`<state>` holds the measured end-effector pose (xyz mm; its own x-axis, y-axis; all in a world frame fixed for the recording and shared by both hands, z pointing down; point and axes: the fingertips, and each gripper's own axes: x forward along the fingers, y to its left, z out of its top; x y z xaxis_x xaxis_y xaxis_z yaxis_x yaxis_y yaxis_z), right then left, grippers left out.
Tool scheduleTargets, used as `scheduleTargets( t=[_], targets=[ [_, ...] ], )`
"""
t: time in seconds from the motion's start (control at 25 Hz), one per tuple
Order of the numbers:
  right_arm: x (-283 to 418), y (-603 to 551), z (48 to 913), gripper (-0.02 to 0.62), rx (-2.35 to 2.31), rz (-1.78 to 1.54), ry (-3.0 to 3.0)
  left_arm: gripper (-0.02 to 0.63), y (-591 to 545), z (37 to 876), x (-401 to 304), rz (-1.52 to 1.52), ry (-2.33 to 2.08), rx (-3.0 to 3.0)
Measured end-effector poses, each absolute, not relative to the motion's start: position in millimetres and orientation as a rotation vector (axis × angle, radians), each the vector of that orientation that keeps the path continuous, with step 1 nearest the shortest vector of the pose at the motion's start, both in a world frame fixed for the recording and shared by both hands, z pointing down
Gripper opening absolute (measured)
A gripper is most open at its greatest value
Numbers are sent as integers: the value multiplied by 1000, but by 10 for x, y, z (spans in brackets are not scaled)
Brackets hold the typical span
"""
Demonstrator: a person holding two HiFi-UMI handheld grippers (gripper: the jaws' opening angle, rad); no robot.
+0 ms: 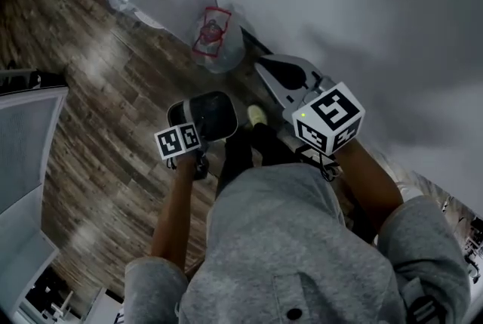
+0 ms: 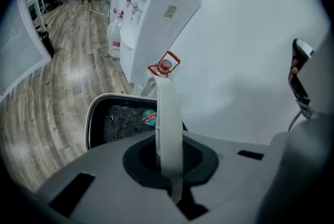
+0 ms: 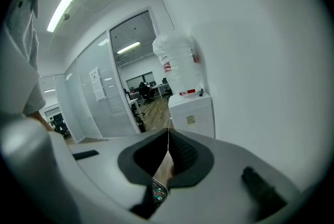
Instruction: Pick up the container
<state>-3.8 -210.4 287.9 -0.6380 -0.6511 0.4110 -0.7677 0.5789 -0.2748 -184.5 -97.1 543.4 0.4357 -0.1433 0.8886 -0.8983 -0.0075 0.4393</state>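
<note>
The container (image 2: 116,119) is a black mesh bin with a white rim and a small green and red sticker. It hangs by its thin white handle (image 2: 168,113), which runs up between the jaws of my left gripper (image 2: 170,164); that gripper is shut on the handle. From the head view the container (image 1: 214,114) shows dark and rounded above the wood floor, just beyond the left gripper (image 1: 190,138). My right gripper (image 1: 273,73) is held up near the white wall. In its own view the right gripper (image 3: 168,137) has its jaws pressed together with nothing between them.
A white water dispenser (image 2: 156,19) stands against the wall, with a clear water bottle (image 1: 215,35) with a red label on the floor beside it. A glass partition (image 1: 23,141) stands at the left. The person's shoe (image 1: 256,116) shows below the container. Office desks lie beyond the glass doorway (image 3: 141,92).
</note>
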Motion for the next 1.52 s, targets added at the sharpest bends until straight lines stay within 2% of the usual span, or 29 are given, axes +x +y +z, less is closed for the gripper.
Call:
scheduleTargets(
  t=[0.4,0.72,1.52],
  targets=[
    [147,-2015,2412,25,1303,516,-2529,12,-812,4891,-2060,670,-1026,1474],
    [185,-2005,2166,25,1360,473,-2540,12,-697,4771,-2144,642,-1069,1469],
    [90,-1972,2202,25,1325,460,-2561,12,-623,4678,-2066,584,-1073,1442]
  ],
)
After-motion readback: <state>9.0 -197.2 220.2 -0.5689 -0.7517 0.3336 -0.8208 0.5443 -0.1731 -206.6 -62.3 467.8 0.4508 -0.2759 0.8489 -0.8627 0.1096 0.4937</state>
